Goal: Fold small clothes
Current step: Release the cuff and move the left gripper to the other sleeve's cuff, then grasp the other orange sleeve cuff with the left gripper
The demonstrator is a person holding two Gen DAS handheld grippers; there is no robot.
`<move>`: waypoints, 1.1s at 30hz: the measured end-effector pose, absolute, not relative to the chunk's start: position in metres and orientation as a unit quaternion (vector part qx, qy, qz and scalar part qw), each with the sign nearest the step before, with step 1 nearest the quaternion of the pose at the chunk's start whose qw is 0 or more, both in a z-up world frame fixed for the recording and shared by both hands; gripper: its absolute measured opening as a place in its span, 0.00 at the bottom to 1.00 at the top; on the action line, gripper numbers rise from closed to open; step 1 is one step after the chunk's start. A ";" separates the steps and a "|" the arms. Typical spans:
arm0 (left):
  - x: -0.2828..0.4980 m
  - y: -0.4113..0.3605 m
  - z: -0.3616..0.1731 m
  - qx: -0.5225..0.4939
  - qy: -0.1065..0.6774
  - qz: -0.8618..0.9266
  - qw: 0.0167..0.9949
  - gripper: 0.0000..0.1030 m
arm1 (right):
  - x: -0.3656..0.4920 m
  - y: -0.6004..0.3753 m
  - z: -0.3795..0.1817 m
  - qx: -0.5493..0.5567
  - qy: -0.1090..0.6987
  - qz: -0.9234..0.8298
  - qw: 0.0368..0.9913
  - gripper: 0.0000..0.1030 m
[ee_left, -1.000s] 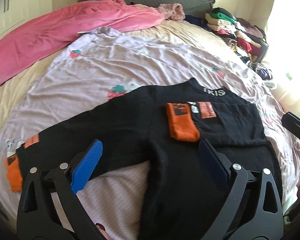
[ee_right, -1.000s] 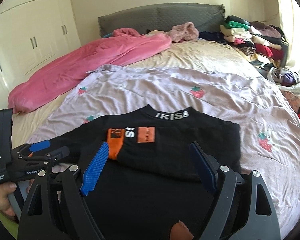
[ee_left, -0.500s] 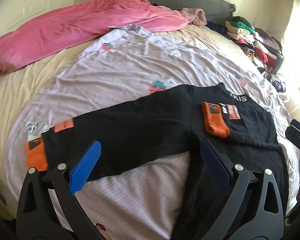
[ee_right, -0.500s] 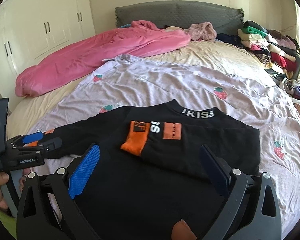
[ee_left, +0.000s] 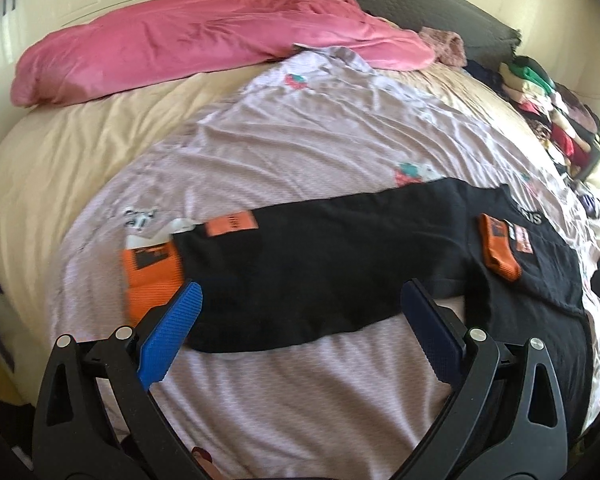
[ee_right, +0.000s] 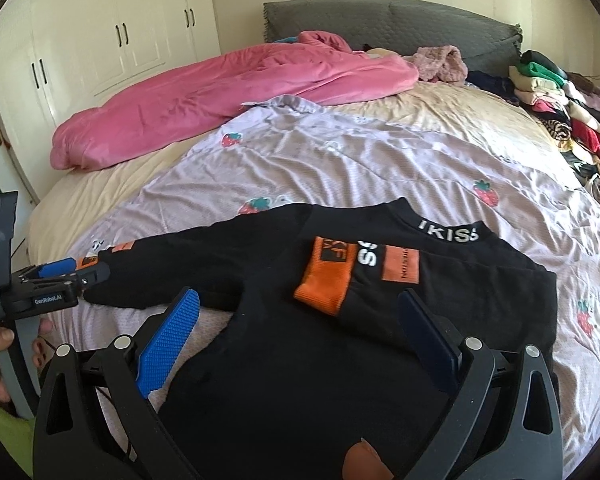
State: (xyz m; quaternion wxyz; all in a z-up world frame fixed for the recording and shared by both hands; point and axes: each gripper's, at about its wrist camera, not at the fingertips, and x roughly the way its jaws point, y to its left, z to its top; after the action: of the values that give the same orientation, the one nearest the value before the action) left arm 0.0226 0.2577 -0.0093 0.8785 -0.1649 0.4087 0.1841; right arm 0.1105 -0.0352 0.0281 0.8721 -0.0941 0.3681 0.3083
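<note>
Black top (ee_right: 300, 360): lying flat on the bed (ee_right: 380, 160).
Left gripper (ee_left: 300, 320): hanging wide, empty, over the outstretched sleeve (ee_left: 300, 260).
Right gripper (ee_right: 300, 328): gaping wide, empty, over the top.

A home bedroom: a bed (ee_right: 440, 92) with grey padded headboard (ee_right: 380, 20), pink duvet (ee_right: 228, 96), white wardrobe (ee_right: 112, 40), stacked clothes (ee_right: 560, 112).

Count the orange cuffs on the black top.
2. One cuff lies folded across the chest of the black top; the other ends the sleeve stretched out sideways on the lilac sheet.
</note>
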 end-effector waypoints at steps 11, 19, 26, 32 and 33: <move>-0.004 0.304 -0.020 -0.199 0.405 0.225 0.863 0.91 | 0.100 0.002 0.012 -0.130 0.368 0.333 0.858 0.96; -0.015 0.328 -0.036 -0.225 0.412 0.248 0.847 0.91 | 0.086 0.031 0.001 -0.155 0.369 0.360 0.843 0.96; -0.017 0.344 -0.059 -0.259 0.424 0.250 0.831 0.55 | 0.079 0.046 -0.010 -0.168 0.379 0.365 0.834 0.96; -0.016 0.343 -0.065 -0.264 0.414 0.252 0.834 0.16 | 0.083 0.040 -0.013 -0.157 0.385 0.358 0.836 0.96; -0.015 0.340 -0.061 -0.256 0.411 0.251 0.838 0.14 | 0.085 0.036 -0.013 -0.151 0.388 0.355 0.837 0.96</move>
State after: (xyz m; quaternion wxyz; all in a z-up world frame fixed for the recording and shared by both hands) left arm -0.0150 0.3396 -0.0611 0.8383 -0.2564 0.4105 0.2510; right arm 0.0851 0.0363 -0.0131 0.8368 -0.1515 0.3882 0.3551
